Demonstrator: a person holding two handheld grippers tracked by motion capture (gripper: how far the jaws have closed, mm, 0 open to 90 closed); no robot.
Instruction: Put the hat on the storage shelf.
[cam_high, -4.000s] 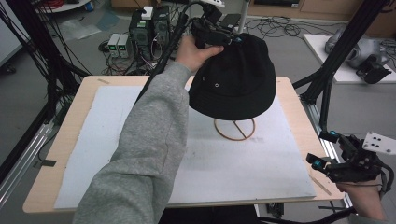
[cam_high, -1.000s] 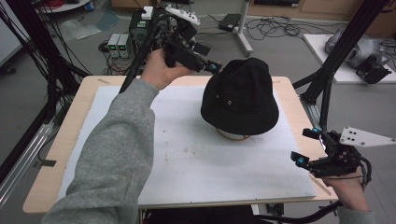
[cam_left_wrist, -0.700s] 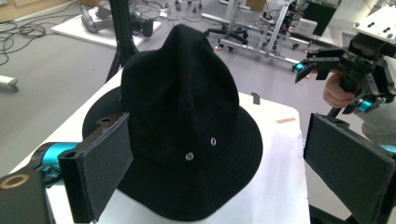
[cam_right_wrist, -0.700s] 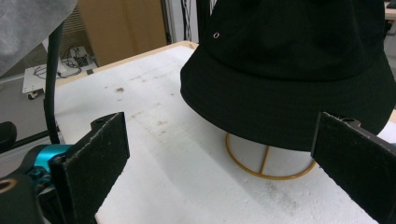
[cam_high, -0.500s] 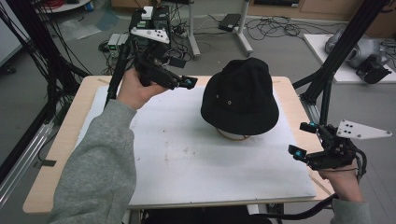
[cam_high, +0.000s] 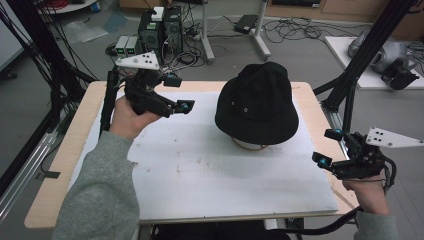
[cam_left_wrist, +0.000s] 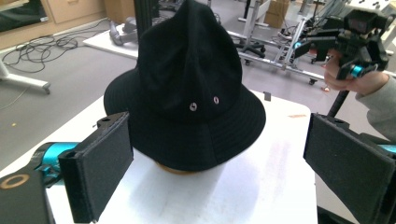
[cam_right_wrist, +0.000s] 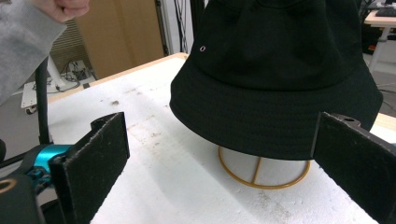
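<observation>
A black bucket hat (cam_high: 257, 102) (cam_left_wrist: 187, 88) (cam_right_wrist: 280, 70) rests on a gold wire stand (cam_right_wrist: 261, 175) (cam_high: 250, 145) at the back right of the white board (cam_high: 200, 170). My left gripper (cam_high: 178, 93) hovers open to the hat's left, above the board's far left part, with nothing between its jaws (cam_left_wrist: 215, 172). At the table's right edge my right gripper (cam_high: 328, 147) stands open too, pointing toward the hat from its near right side (cam_right_wrist: 219, 163). Neither gripper touches the hat.
The board lies on a wooden table (cam_high: 75, 150). Black frame posts (cam_high: 360, 65) stand at the table's right and left. Computers and cables (cam_high: 160, 30) sit on the floor behind. A grey sleeve (cam_high: 100, 195) comes in from the bottom left.
The left gripper set the hat on the stand, let go and drew back to the left, ending open. The right gripper stayed at the table's right edge.
</observation>
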